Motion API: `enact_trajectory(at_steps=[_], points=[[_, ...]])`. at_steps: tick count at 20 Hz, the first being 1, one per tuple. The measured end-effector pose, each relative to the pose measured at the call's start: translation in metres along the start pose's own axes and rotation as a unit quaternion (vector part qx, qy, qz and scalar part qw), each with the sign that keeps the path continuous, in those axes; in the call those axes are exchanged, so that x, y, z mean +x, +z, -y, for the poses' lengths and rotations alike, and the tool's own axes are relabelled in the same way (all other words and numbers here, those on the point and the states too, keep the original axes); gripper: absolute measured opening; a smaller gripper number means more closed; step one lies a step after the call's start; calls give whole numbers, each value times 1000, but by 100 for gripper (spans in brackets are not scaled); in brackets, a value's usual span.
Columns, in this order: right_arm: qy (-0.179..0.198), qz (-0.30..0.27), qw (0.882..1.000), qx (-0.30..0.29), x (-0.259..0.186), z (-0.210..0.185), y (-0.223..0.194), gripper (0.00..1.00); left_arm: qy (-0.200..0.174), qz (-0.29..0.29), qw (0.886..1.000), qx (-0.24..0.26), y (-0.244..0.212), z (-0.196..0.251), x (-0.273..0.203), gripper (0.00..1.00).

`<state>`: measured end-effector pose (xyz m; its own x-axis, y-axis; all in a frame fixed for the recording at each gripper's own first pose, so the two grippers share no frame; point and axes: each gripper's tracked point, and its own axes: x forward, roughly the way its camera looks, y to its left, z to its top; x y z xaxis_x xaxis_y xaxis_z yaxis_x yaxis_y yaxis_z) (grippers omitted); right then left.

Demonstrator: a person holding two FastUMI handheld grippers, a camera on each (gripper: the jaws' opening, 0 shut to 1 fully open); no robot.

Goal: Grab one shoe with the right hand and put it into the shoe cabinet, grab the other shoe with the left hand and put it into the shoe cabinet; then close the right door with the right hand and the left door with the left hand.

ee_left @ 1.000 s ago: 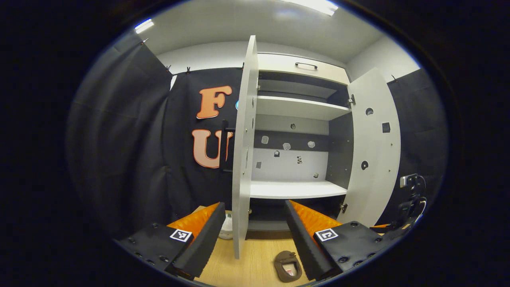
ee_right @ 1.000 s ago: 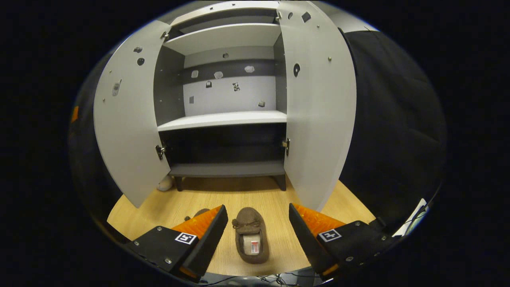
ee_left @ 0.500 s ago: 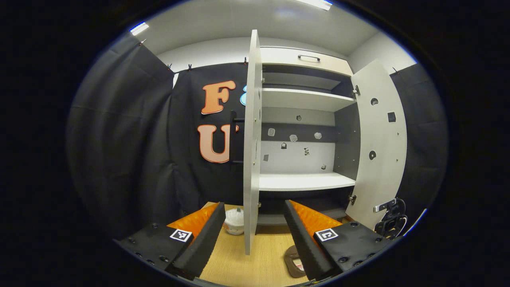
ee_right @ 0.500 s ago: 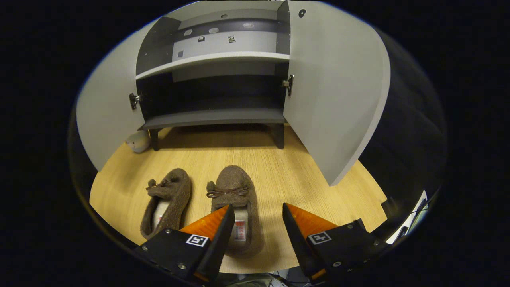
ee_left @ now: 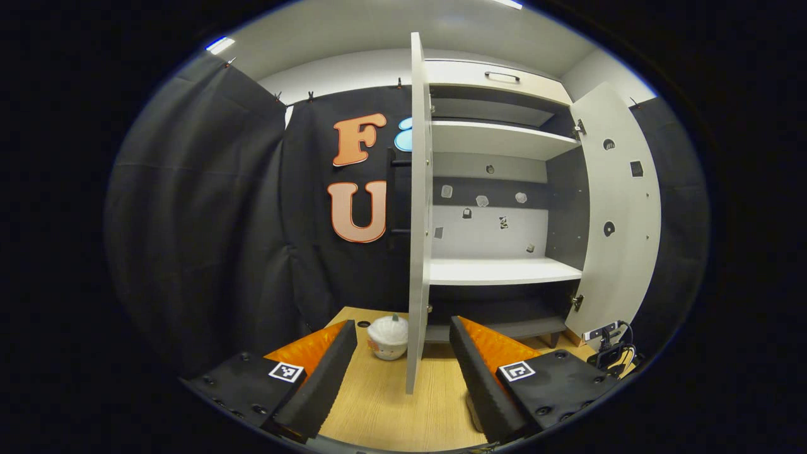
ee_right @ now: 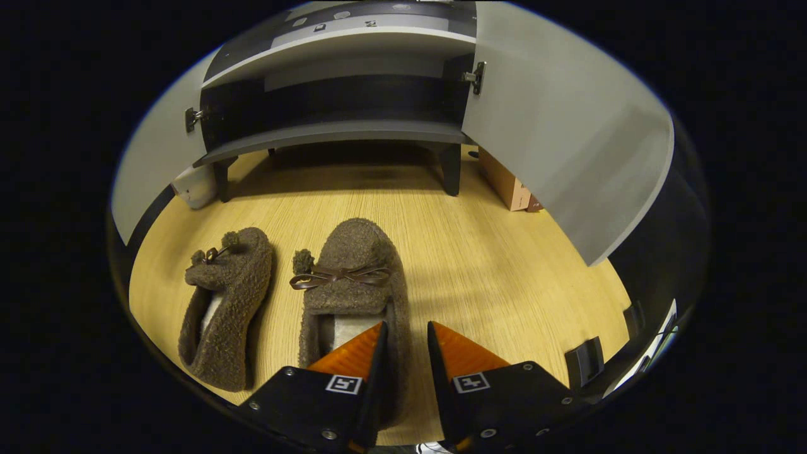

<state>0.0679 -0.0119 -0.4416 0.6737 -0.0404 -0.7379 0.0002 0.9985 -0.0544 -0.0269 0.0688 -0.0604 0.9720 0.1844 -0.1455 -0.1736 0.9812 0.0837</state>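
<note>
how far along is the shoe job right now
Nothing is put away yet. The right gripper is closing its fingers on one side wall of the right shoe. The left shoe lies on the floor, and both cabinet doors stand open.

left gripper (ee_left: pixel 403 359) wide apart, facing edge of left door (ee_left: pixel 418 214); shoe cabinet (ee_left: pixel 504 189) open

Fuzzy cloth shoes (ee_right: pixel 343 284) on a matt wood-grain floor (ee_right: pixel 479 252).

The wooden floor (ee_right: pixel 504 265) is being lit from above by ceiling lights (ee_left: pixel 217 44); black cloth (ee_left: pixel 202 221) is being hung ahead of the tool.
</note>
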Motion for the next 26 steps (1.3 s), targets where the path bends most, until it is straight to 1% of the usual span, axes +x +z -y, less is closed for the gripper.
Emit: enact_trajectory(at_steps=[1,2,3,4,6,9,13,16,19,22,26], points=[[2,-5,1000,8,1,-2,0,34,2,-1,1000,0,-1,-1,1,96],[1,-5,1000,15,1,-3,2,24,3,-2,1000,1,-1,-2,1,96],[-4,-5,1000,20,1,-2,3,20,5,-1,1000,3,-1,-3,1,96],[-7,-4,1000,22,0,-1,4,12,6,0,1000,5,-1,-2,2,97],[-9,-7,999,33,-6,-2,9,5,5,4,1000,9,0,-1,3,96],[-16,-10,999,48,-19,-1,23,4,-2,9,1000,5,3,4,6,97],[6,5,996,86,-69,-16,52,3,-12,19,1000,11,5,8,6,97],[17,34,996,79,-108,-24,89,3,-22,21,1000,7,2,15,10,97],[39,64,993,87,-141,-33,138,3,-30,22,999,3,0,18,13,96],[54,94,991,76,-169,-42,182,3,-38,20,999,5,-4,20,17,96],[88,129,983,101,-193,-62,247,3,-45,22,999,12,-4,21,19,96]])
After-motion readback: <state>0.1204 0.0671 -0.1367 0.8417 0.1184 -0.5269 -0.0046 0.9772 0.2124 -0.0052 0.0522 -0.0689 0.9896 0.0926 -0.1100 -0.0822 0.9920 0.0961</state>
